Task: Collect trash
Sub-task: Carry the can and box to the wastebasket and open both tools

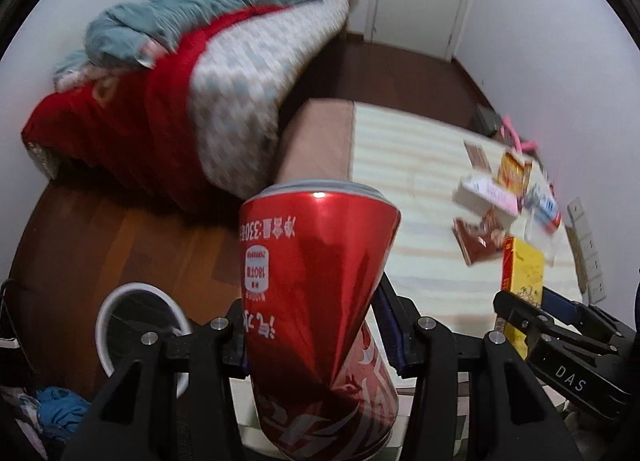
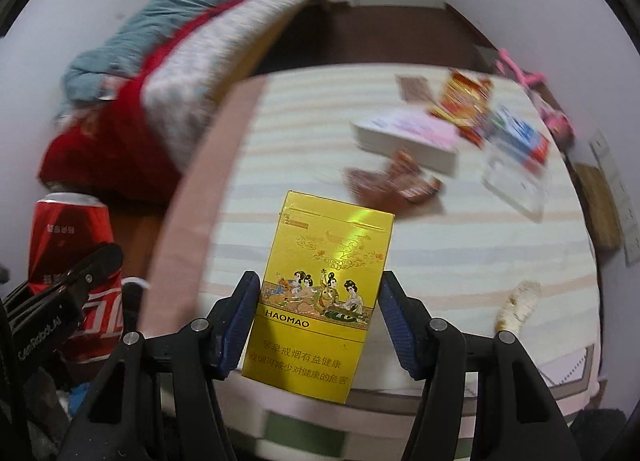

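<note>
Left wrist view: the left gripper (image 1: pixel 316 335) is squeezing a dented red soda can (image 1: pixel 316 281) between its pads, jaws narrowed onto the crushed middle of the can, which is standing upside down with its print inverted. At 8 o'clock from the can, a white-rimmed bin (image 1: pixel 138 335) is sitting on the wooden floor (image 1: pixel 120 233). At 3 o'clock, the right gripper (image 1: pixel 520 317) is showing at the frame edge with a yellow cigarette box (image 1: pixel 524 273).

Right wrist view: the right gripper (image 2: pixel 316 321) is clamping the yellow cigarette box (image 2: pixel 320 301) upright, its blue pads (image 2: pixel 244 317) pressing on both long sides, jaws partly closed to the width of the box. At 9 o'clock, the soda can (image 2: pixel 70 241) is hanging in the left gripper (image 2: pixel 76 289). Beyond the box, toward 1 o'clock, blurred wrappers (image 2: pixel 394 181) and small cartons (image 2: pixel 408 137) are lying on the striped tabletop (image 2: pixel 320 141). At 10 o'clock, a bed (image 2: pixel 180 73) is carrying rumpled red and teal bedding.
</note>
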{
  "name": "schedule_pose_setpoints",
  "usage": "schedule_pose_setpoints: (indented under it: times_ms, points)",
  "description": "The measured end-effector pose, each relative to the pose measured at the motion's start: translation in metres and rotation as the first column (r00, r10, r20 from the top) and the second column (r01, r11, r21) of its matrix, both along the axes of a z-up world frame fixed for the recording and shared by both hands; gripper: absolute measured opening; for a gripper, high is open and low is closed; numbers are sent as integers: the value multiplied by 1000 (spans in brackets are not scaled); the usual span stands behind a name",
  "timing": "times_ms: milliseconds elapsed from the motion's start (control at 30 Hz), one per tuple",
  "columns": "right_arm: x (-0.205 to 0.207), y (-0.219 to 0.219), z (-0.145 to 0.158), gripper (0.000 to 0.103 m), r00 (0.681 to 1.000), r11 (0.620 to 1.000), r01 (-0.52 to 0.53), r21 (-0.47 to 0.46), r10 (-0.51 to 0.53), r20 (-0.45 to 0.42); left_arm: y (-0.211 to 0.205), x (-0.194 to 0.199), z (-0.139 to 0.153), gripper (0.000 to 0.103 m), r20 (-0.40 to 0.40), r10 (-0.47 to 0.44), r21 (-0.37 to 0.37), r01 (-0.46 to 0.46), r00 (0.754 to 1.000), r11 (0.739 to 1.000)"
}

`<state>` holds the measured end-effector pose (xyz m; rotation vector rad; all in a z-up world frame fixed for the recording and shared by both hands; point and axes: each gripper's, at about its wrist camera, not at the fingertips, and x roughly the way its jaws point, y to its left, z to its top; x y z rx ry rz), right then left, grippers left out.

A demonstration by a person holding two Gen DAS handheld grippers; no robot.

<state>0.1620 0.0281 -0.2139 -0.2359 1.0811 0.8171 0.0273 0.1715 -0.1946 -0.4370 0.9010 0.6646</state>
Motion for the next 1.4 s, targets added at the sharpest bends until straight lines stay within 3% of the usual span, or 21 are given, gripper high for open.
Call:
schedule_pose_setpoints:
  times_ms: [267, 533, 800, 933, 1067, 1133, 1200, 1267, 1333, 1400]
  points:
    - [-71, 80, 35, 62, 979, 973, -199, 116, 203, -29, 55, -77, 44, 45, 56, 117, 58, -120, 992, 991]
    - [-148, 183, 18, 62, 911, 913, -391, 114, 402, -94, 123, -155, 29, 45, 35, 266, 24, -267, 963, 963]
    - [-209, 279, -65, 62, 835, 847, -531, -18, 519, -182, 206, -224, -57, 45, -66, 403, -162, -408, 913, 898]
    - [-224, 312, -118, 62, 805, 817, -569, -95, 531, -264, 240, -248, -117, 45, -130, 437, -303, -455, 890, 837]
    - [-237, 335, -166, 62, 777, 778, -607, -162, 539, -327, 259, -256, -168, 46, -187, 414, -426, -453, 891, 783]
    - [-241, 343, -187, 62, 764, 765, -618, -180, 530, -369, 265, -258, -187, 46, -218, 423, -462, -475, 880, 749]
    - [-246, 348, -204, 62, 746, 749, -633, -197, 521, -415, 270, -262, -203, 57, -266, 429, -464, -505, 863, 728]
    - [-250, 356, -221, 63, 729, 732, -646, -217, 507, -460, 268, -267, -209, 97, -273, 447, -465, -524, 852, 714]
    - [-254, 360, -237, 66, 692, 715, -667, -210, 489, -532, 267, -273, -208, 101, -277, 461, -458, -538, 843, 708]
    - [-259, 359, -244, 99, 678, 712, -670, -210, 471, -564, 264, -281, -207, 101, -291, 473, -443, -556, 831, 703]
